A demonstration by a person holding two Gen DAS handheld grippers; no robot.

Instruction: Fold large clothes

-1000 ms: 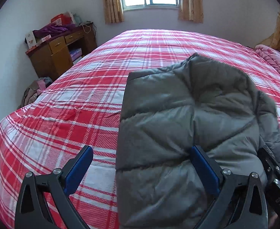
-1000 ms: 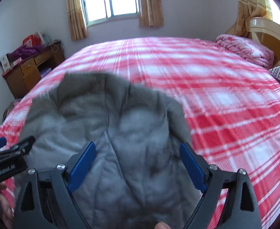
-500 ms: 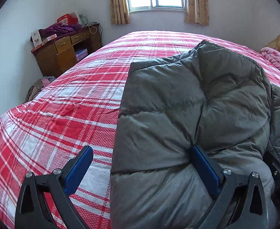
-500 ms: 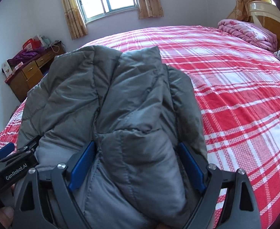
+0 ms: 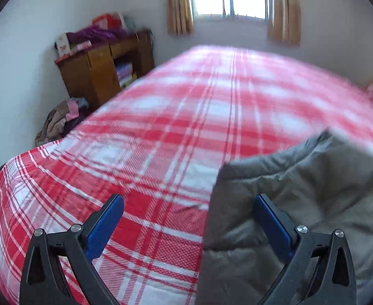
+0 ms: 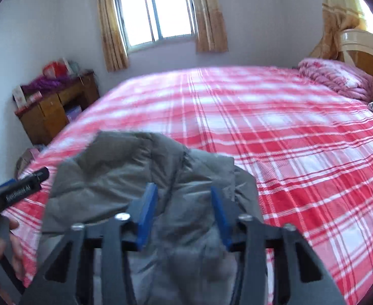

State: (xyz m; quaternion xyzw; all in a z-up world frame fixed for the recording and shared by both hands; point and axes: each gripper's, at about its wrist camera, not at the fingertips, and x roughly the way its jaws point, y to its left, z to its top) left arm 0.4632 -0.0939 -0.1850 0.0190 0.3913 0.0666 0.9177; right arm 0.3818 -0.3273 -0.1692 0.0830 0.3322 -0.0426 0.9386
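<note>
A grey padded jacket (image 5: 300,203) lies folded in a bundle on the red plaid bed (image 5: 186,117), near its front edge. My left gripper (image 5: 187,200) is open wide. Its right finger rests over the jacket's left part and its left finger hangs above bare sheet. In the right wrist view the jacket (image 6: 125,172) bulges between the blue pads of my right gripper (image 6: 183,189). Those jaws are closing and pinch a ridge of the padding. The left gripper's body (image 6: 21,190) and a hand (image 6: 6,241) show at the left edge.
A wooden desk (image 6: 51,104) piled with things stands against the left wall, with a heap of clothes (image 5: 59,122) on the floor beside it. A pink quilt (image 6: 336,78) and the headboard (image 6: 364,48) are at the bed's right end. A curtained window (image 6: 158,12) is behind.
My left gripper has slid left, so the jacket now fills only the right of its view. My right gripper's jaws have drawn in from wide to narrow around the padding.
</note>
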